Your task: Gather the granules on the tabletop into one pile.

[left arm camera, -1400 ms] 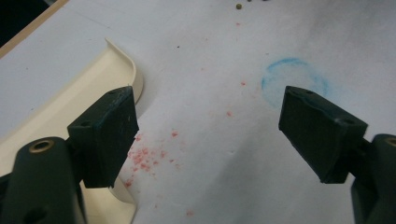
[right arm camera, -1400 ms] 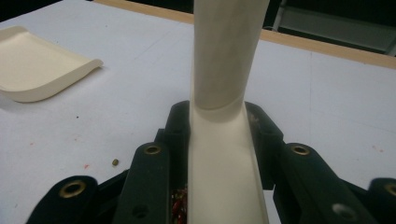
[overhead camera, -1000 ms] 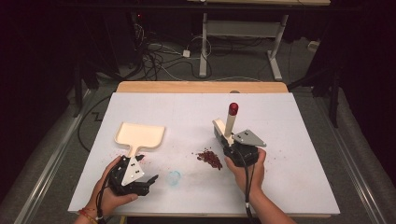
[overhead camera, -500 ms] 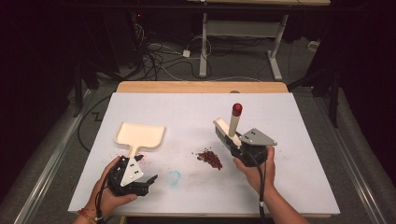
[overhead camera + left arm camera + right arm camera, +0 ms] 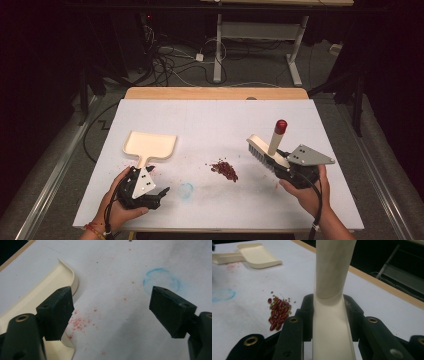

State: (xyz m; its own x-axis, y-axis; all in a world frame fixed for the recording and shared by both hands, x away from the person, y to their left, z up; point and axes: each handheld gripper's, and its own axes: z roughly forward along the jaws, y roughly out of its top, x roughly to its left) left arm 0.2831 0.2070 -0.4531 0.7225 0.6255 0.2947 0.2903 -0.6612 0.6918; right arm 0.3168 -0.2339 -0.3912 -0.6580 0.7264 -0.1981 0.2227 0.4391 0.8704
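A cream dustpan [image 5: 149, 145] lies flat left of centre, its handle toward the person. My left gripper [image 5: 156, 186] rests on the table just below that handle, jaws open and empty; in the left gripper view [image 5: 111, 312] the dustpan's handle [image 5: 37, 297] runs beside the left jaw. A small pile of red beans [image 5: 224, 170] sits mid-table. To its right, my right gripper [image 5: 281, 166] is shut on a cream brush [image 5: 267, 150] with a red-tipped handle [image 5: 281, 125], held above the table. In the right gripper view [image 5: 329, 307] both jaws clamp the brush [image 5: 329, 327], with the beans [image 5: 278, 311] at left.
A faint blue ring [image 5: 186, 189] is drawn on the white sheet near the left gripper, and red stains [image 5: 80, 321] dot the sheet by the dustpan handle. The table's wooden far edge [image 5: 215, 93] borders a dark floor with cables and a desk frame.
The right gripper has carried the brush to the right and slightly up, away from the bean pile. The left gripper and dustpan have stayed put.
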